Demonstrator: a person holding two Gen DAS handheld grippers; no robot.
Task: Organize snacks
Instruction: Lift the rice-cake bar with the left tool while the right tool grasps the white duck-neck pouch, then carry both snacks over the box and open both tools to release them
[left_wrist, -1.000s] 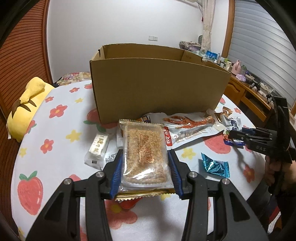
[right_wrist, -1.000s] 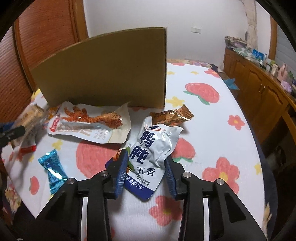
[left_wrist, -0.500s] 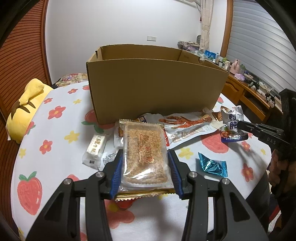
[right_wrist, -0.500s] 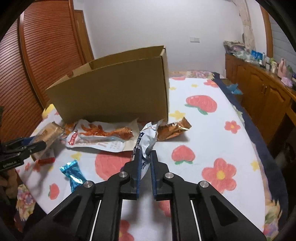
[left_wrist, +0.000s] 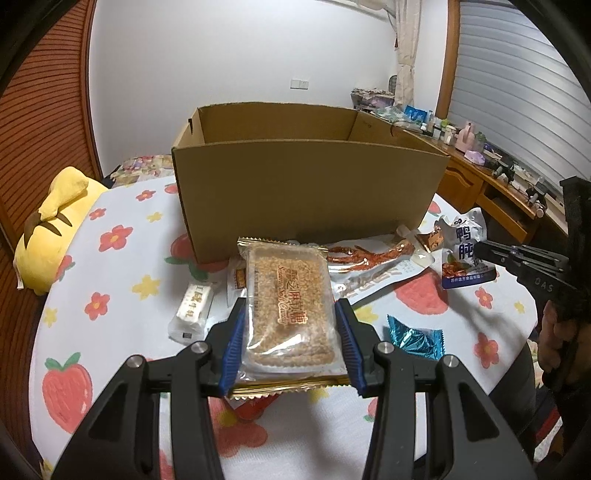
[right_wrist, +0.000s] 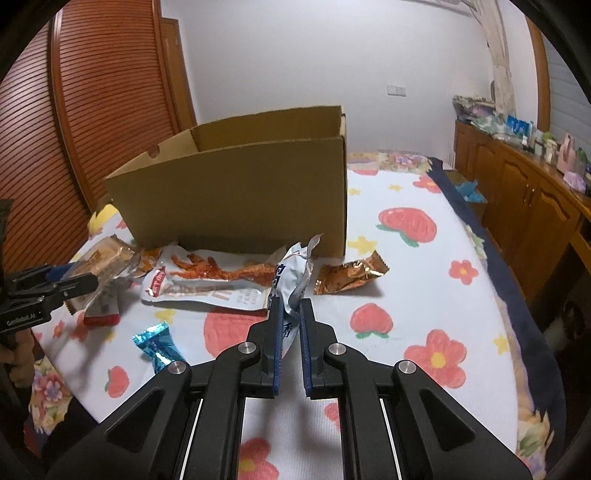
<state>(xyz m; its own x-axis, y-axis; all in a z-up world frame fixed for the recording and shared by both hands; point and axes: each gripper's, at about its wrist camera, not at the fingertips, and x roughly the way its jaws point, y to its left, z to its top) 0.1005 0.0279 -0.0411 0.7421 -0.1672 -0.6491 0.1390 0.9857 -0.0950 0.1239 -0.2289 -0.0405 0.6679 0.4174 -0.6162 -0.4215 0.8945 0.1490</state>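
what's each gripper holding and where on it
Left gripper holds the sesame bar pack by its long side edges, near end. Right gripper pinches the white duck pouch at its lower edge.

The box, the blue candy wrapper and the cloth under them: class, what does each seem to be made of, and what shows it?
Box: plain brown cardboard, matte, with raw cut edges. Blue candy wrapper: probably metallised foil or film, shiny and crinkled. Cloth: looks like soft printed fabric, matte, with strawberries and flowers.
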